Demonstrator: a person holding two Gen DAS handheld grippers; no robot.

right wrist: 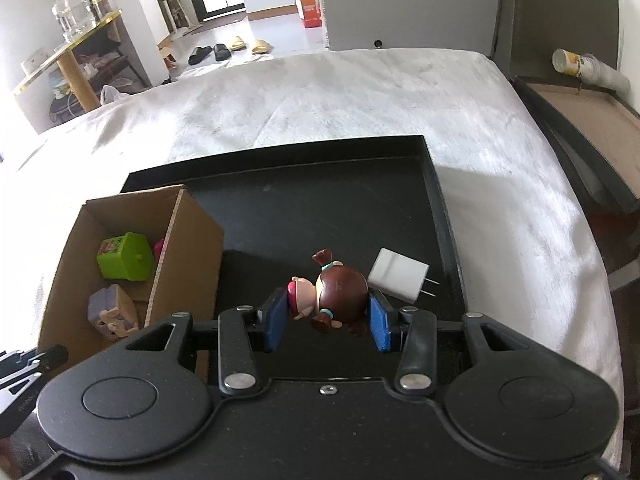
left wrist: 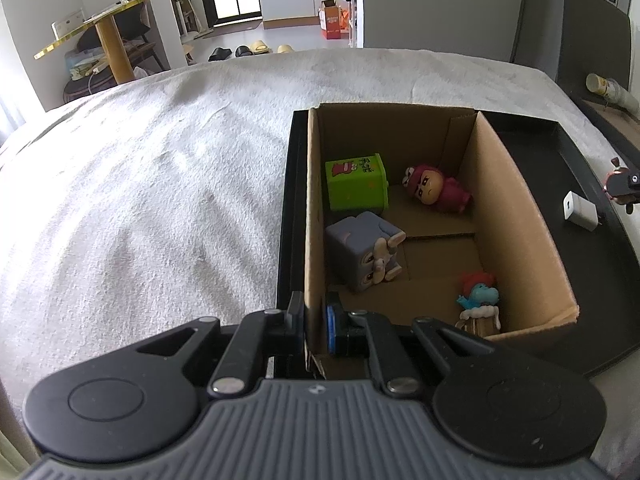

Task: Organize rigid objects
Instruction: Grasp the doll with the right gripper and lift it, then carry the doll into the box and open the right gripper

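Observation:
An open cardboard box stands on a black tray on the bed. Inside it lie a green cube toy, a grey cube figure, a pink-hooded figure and a blue figure. My left gripper is shut on the box's left wall at the near corner. My right gripper is shut on a brown-haired doll, just above the tray to the right of the box. A white charger plug lies on the tray beside the doll.
The tray lies on a white bedspread. A dark headboard shelf with a paper cup stack runs along the right. A side table with bottles and slippers on the floor are beyond the bed.

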